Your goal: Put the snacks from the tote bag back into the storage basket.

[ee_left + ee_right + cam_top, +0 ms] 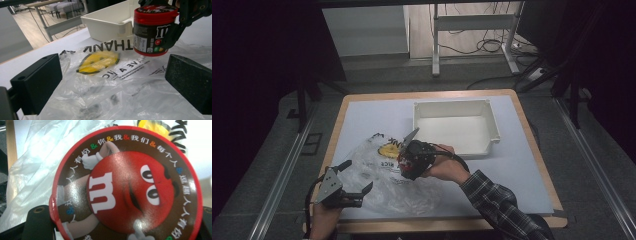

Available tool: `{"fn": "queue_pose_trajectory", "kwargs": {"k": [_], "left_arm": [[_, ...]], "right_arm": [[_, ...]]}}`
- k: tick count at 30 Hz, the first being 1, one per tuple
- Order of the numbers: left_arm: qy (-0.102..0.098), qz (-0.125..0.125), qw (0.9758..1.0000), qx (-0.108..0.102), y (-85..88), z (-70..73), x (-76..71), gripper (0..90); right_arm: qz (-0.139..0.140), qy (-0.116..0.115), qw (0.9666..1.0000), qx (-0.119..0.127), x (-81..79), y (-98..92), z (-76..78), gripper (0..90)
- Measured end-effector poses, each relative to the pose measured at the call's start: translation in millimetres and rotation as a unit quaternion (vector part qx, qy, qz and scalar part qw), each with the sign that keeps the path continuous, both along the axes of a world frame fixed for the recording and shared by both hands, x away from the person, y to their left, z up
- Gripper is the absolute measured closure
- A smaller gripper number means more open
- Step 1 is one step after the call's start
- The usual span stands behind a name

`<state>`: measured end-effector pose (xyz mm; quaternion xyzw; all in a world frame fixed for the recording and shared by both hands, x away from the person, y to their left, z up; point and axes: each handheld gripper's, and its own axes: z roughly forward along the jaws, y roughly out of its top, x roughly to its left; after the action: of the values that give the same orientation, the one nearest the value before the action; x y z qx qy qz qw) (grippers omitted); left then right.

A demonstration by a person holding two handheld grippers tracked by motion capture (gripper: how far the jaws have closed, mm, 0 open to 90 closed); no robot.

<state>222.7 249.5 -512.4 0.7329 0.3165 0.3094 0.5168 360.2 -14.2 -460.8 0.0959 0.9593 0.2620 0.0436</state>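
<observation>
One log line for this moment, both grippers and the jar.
right gripper: shut on candy jar, held above plastic bag | left gripper: open, at bag edge | white bin: empty

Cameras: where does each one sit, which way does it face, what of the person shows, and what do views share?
High view: above the person's side, looking forward and down on the table; both forearms, left gripper, right gripper.
Left gripper view: low over the plastic bag, facing the white bin; own open jaws.
Right gripper view: looking down onto the candy jar lid; own jaws beside it.
Shared: jar and bag appear in all three.
</observation>
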Motion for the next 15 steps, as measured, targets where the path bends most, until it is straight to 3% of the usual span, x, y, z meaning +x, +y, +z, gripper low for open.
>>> {"fn": "queue_pose_trajectory", "kwargs": {"k": [15], "left_arm": [[0.0,0.0,1.0,0.001,-0.2,-0.1,0.1,0.9]], "right_arm": [[-0.03,-0.002,0.9995,-0.009,9.7,-29.0,3.9,25.8]]}}
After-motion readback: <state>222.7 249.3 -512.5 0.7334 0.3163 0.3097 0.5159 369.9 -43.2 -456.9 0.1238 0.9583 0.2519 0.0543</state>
